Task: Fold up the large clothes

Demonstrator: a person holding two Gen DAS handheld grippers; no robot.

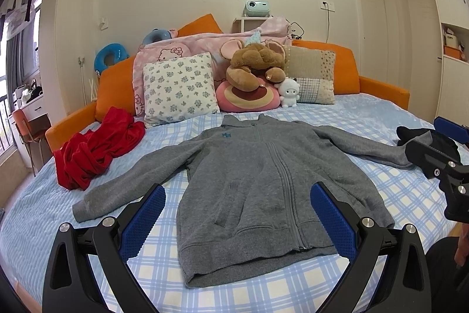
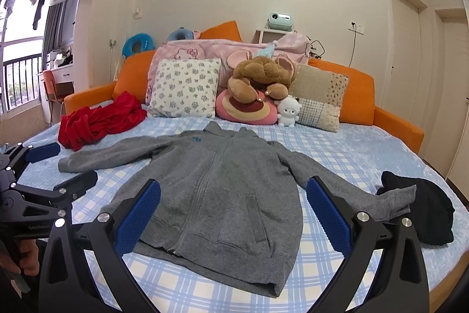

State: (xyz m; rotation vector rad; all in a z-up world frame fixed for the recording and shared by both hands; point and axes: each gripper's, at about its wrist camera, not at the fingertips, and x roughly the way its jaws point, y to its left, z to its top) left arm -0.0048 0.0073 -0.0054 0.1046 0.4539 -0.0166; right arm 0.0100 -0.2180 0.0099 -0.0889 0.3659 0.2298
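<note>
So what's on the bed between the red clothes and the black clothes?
The gray jacket lies spread flat between the red clothes and black clothes, clearest in the right wrist view.

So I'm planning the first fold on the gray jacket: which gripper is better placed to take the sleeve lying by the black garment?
Right. The right gripper is open beside that sleeve's cuff, near the black garment; the left gripper is open near the opposite sleeve.

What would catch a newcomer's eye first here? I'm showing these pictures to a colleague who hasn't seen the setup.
The grey zip-up sweatshirt comes first, spread flat with sleeves out in the middle of the blue checked bedsheet. Next, the crumpled red garment at the sheet's left and the brown plush mouse among the pillows by the orange headboard. The left gripper and right gripper frame the sweatshirt, jaws open.
</note>
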